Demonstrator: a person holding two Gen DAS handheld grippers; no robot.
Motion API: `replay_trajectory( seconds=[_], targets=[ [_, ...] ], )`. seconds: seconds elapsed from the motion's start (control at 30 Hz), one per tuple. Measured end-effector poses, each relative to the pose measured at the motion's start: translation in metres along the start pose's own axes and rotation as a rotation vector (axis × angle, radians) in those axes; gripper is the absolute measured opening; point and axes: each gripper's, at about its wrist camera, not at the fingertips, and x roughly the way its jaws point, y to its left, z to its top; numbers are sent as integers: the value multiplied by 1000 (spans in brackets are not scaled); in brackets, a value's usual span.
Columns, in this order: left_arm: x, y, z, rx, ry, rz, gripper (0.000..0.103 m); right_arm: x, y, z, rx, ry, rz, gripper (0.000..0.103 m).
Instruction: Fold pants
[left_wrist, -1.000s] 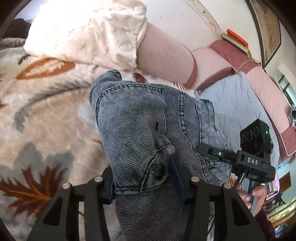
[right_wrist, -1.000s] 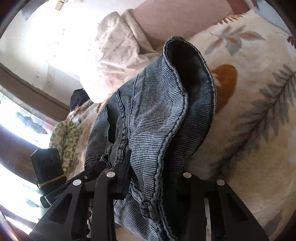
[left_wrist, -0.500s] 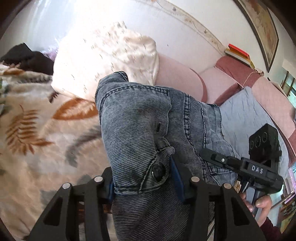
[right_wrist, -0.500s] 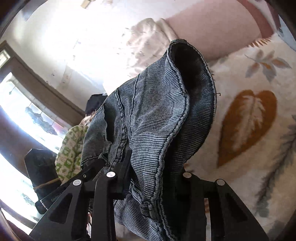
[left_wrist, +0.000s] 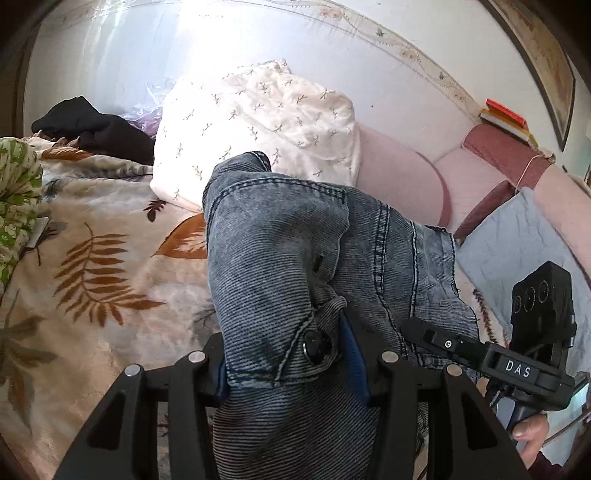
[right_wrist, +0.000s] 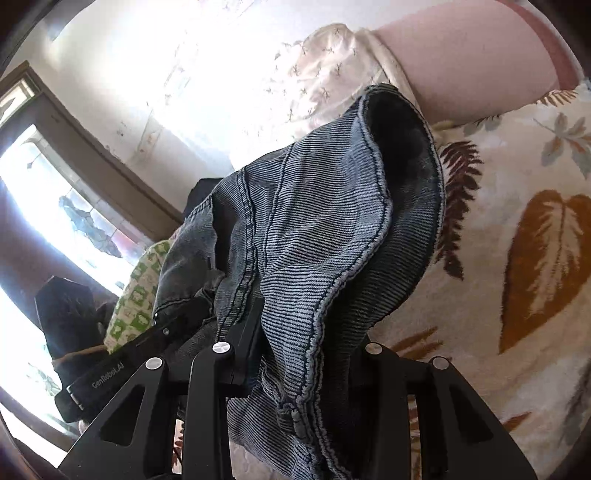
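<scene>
Grey-blue denim pants (left_wrist: 295, 266) hang bunched in the air above a leaf-patterned blanket (left_wrist: 96, 288). My left gripper (left_wrist: 288, 354) is shut on the waistband beside its dark button (left_wrist: 314, 345), the blue pads pressing the cloth from both sides. The right gripper (left_wrist: 454, 343) shows at the lower right of that view, clamped on the other end of the waistband, with a hand (left_wrist: 528, 439) on its handle. In the right wrist view my right gripper (right_wrist: 306, 350) is shut on a thick fold of the pants (right_wrist: 332, 229), whose open waist gapes upward. The left gripper's body (right_wrist: 107, 369) is at the lower left.
A white floral pillow (left_wrist: 266, 122) and a pink bolster (left_wrist: 399, 184) lie behind the pants. Black clothing (left_wrist: 92, 125) and a green patterned cloth (left_wrist: 14, 192) sit at the far left. A grey-blue sheet (left_wrist: 517, 236) covers the right side; a window (right_wrist: 44, 229) is beyond.
Both grippers have lifted and tilted upward with the pants still clamped; more of the wall, pillow and window has come into view. The grips have not altered.
</scene>
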Motion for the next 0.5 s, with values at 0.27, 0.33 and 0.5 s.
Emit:
replay_trajectory(
  seconds=[0.27,0.33,0.5],
  targets=[
    [16,0,-10,19,49,33,52,18,-11,-8,24,46,-33,31],
    [19,0,-11,22,58,36,52,21,-14,-9,30,52,-37,31],
    [27,-2,-15,31,78,45,52,27,-18,-11,41,57,-56,31]
  ],
)
